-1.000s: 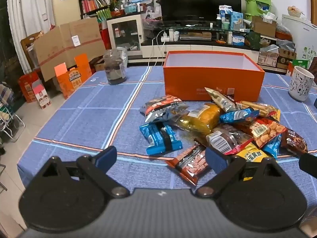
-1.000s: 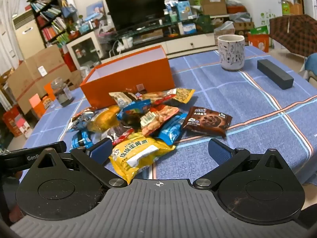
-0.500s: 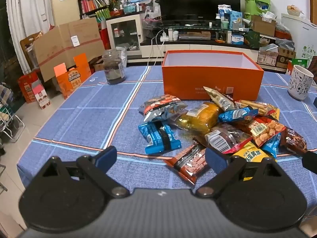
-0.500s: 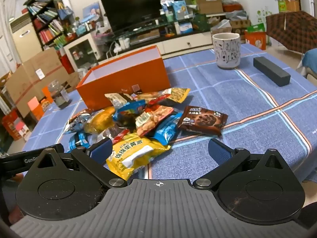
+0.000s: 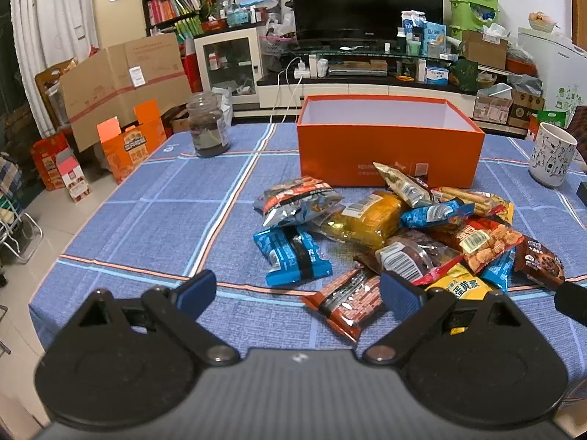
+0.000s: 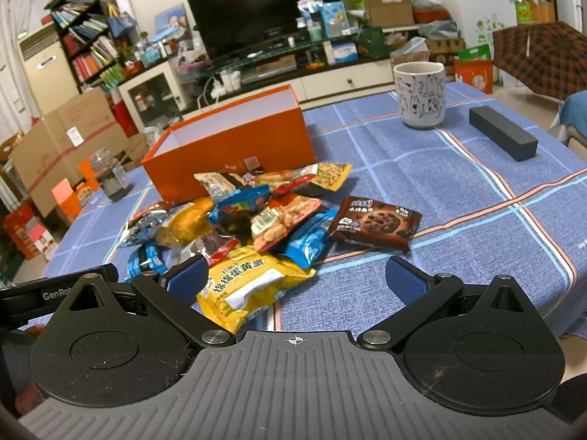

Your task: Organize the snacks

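Your left gripper (image 5: 298, 289) level, fingers spread wide, nothing between them, your right gripper (image 6: 295, 275) likewise spread and empty

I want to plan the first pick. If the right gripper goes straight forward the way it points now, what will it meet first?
Most likely the yellow snack packet: it lies just ahead of the open right gripper, nearer its left finger. The cookie packet lies farther on, though depth is hard to judge.

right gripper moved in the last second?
Yes. The right gripper has eased forward toward the snack pile: the yellow packet now sits nearer and lower between its open fingers, and the mug looks closer.
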The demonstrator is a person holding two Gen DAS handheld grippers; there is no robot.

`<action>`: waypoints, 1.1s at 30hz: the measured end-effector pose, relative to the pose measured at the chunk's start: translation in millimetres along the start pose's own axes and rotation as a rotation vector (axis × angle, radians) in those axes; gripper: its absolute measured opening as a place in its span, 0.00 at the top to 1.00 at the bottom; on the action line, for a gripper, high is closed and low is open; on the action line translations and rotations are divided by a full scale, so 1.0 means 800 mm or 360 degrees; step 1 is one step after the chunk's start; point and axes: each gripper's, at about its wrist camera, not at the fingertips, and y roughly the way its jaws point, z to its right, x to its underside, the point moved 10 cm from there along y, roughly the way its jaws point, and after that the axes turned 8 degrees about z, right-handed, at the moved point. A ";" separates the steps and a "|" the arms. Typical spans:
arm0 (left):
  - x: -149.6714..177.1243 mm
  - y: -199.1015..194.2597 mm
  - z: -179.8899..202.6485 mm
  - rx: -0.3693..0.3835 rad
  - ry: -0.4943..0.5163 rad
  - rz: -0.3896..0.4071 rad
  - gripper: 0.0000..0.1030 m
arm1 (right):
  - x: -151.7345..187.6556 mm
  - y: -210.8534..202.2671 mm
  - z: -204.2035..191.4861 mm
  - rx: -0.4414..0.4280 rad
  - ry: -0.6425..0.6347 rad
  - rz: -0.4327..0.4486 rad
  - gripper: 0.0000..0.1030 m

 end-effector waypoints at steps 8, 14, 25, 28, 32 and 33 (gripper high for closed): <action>-0.001 -0.001 -0.002 -0.0003 -0.0002 0.0005 0.08 | 0.000 0.000 0.000 -0.0001 0.0000 0.0000 0.06; -0.002 -0.001 -0.002 -0.0006 0.0001 0.0008 0.08 | 0.000 0.000 0.000 -0.0003 0.0001 0.0000 0.06; -0.002 -0.001 -0.002 -0.0006 -0.0001 0.0008 0.08 | -0.001 -0.001 -0.003 -0.0012 -0.0004 0.0002 0.06; -0.003 -0.001 0.000 -0.0002 0.0000 0.0010 0.08 | -0.001 -0.001 -0.005 -0.0025 -0.0006 0.0004 0.06; -0.004 -0.002 0.000 -0.0004 0.0003 0.0013 0.08 | -0.003 -0.004 -0.009 -0.0066 -0.0013 0.0030 0.06; -0.005 -0.004 -0.001 -0.0003 0.0001 0.0018 0.08 | -0.004 -0.006 -0.011 -0.0079 -0.0023 0.0046 0.06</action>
